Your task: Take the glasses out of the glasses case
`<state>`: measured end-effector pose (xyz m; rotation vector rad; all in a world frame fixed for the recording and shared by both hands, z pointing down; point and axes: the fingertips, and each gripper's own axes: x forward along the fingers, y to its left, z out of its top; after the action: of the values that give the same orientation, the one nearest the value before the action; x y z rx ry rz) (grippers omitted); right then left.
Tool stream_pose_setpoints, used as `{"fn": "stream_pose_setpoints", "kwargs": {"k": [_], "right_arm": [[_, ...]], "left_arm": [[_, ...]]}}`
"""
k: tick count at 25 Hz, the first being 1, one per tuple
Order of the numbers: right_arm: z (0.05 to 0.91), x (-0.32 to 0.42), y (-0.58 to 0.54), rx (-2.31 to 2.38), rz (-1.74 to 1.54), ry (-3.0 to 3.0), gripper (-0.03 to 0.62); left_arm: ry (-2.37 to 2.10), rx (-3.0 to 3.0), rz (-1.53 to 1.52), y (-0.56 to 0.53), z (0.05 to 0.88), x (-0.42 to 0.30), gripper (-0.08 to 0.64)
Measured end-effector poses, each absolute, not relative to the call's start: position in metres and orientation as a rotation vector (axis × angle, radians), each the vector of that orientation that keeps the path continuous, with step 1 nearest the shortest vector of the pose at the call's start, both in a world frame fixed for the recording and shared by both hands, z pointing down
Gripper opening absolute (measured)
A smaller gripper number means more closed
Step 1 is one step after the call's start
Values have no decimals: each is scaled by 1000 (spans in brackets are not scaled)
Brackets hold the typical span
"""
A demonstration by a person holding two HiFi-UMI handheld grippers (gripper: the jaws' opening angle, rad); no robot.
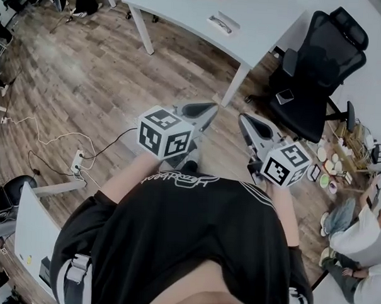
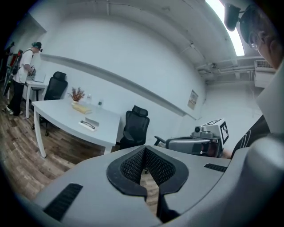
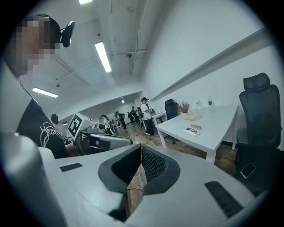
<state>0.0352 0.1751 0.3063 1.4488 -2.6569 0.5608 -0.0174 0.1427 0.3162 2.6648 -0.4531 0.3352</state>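
Fingers of left gripper and right gripper clenched on nothing, glasses case open on the table well ahead of them; step closer first, unclench both, steady the case with one pair, lift the glasses gently by the frame.
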Motion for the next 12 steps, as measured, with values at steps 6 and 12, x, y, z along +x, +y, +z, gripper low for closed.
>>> {"fn": "stream_pose_setpoints", "kwargs": {"k": [6, 12], "right_arm": [[303, 35, 71, 1449, 571, -2647, 9], [293, 25, 10, 1419, 500, -2669, 9]], "left_arm": [[-436, 2642, 316, 46, 311, -25, 8], [-436, 2623, 300, -14, 311, -28, 8]]}}
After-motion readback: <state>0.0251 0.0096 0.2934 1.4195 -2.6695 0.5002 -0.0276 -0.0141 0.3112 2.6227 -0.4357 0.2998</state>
